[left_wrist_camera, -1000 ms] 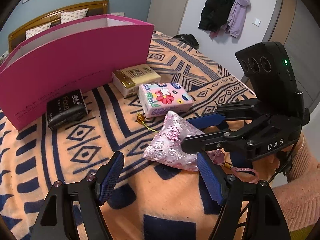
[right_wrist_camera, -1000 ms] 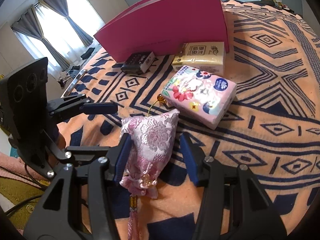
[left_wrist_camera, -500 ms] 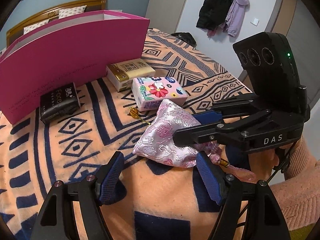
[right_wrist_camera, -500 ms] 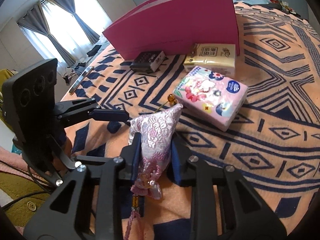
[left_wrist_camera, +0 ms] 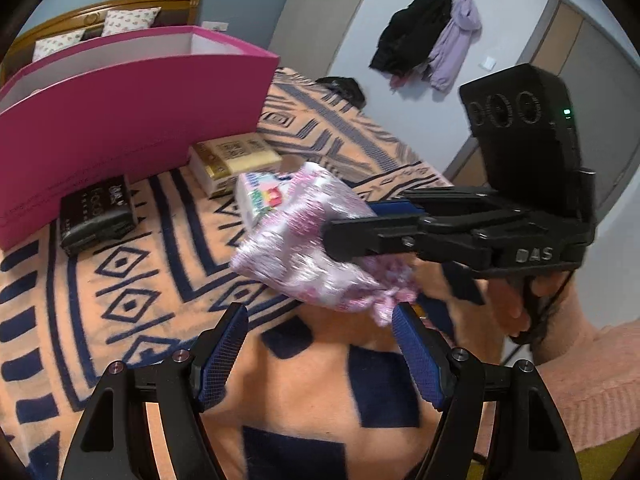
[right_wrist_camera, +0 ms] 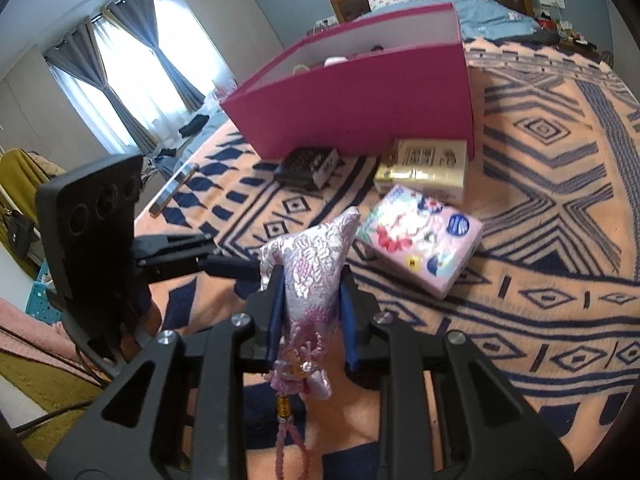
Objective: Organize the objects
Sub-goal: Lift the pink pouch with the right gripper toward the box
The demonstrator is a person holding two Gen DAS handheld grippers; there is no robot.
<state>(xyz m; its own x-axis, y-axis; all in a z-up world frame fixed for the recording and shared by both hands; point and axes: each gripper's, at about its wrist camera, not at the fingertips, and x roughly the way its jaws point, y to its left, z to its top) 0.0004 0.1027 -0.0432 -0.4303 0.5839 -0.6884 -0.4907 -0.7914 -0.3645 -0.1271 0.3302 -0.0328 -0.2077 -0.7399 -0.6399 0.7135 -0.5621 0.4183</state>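
My right gripper [right_wrist_camera: 312, 312] is shut on a pink brocade pouch [right_wrist_camera: 316, 272] and holds it lifted above the bed; its tassel hangs down. In the left wrist view the pouch [left_wrist_camera: 304, 240] hangs in the right gripper [left_wrist_camera: 360, 228] above the blanket. My left gripper [left_wrist_camera: 320, 352] is open and empty, below the pouch. A pink open box [right_wrist_camera: 360, 108] stands at the back. In front of it lie a black pack [right_wrist_camera: 308, 164], a gold tissue pack [right_wrist_camera: 424, 168] and a pink floral tissue pack [right_wrist_camera: 420, 240].
The orange and navy patterned blanket [right_wrist_camera: 540, 208] covers the bed. The box holds some small items, partly hidden. Coats [left_wrist_camera: 432, 36] hang on the wall beyond the bed. A window with curtains [right_wrist_camera: 132, 60] is at the left.
My right gripper closed on the pouch and lifted it off the blanket, toward the box. The left gripper stayed open and low.
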